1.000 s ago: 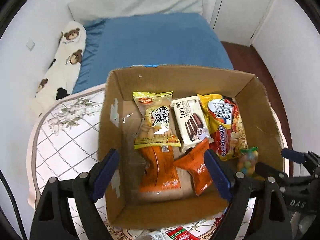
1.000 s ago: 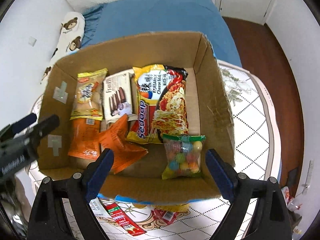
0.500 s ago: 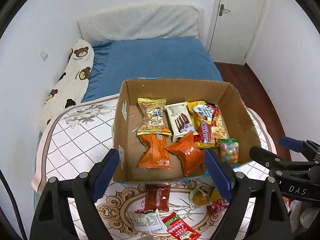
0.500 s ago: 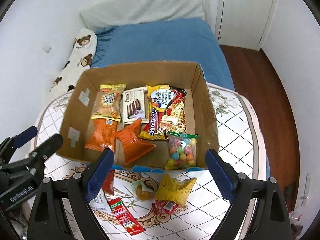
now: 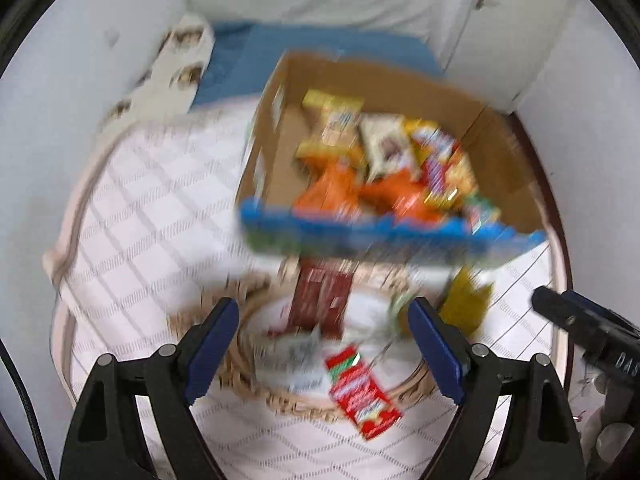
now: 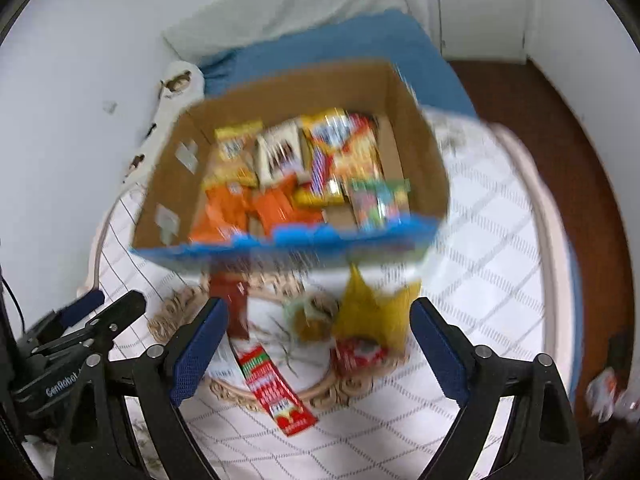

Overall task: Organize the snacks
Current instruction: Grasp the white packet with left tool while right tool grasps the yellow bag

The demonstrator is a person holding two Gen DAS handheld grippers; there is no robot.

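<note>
Left gripper (image 5: 324, 344): our fingers stand apart, nothing between them.
Right gripper (image 6: 320, 352): ours too, apart and empty, having just narrowed a little.
Cardboard box (image 6: 424, 168): beyond both fingertips, filled with snacks.
Loose packets: a red packet (image 6: 276, 392) and a yellow packet (image 6: 376, 312) lie between our right fingers, on the quilted cover (image 6: 480, 240).
</note>
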